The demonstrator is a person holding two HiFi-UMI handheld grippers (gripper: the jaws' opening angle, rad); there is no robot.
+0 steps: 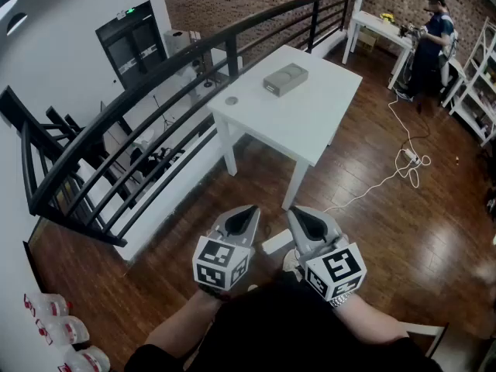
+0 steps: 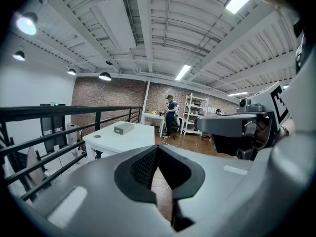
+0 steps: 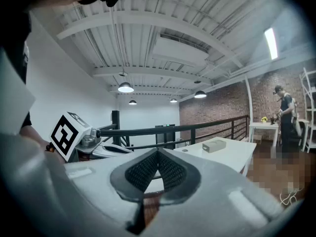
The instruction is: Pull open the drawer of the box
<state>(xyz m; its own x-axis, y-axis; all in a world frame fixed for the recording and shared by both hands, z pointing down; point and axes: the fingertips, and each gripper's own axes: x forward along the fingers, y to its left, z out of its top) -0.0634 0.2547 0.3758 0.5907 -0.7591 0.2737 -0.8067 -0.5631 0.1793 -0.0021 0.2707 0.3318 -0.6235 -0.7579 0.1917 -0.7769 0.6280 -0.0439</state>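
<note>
Closed tip to tip with nothing between them, the jaws of the left gripper (image 1: 246,210) and the right gripper (image 1: 298,214) point forward toward the white table (image 1: 310,126). Both grippers are held low and side by side, close against the person's body, with the forearms drawn in and the marker cubes facing up. The grey box (image 1: 285,78) lies on the table's far part, near the black railing (image 1: 155,84), well apart from both grippers.

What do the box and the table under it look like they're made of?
Box: matte grey, probably plastic or card; dull, even faces with no glare. Table: white and smooth, likely painted wood or laminate; uniform top, square legs.
</note>
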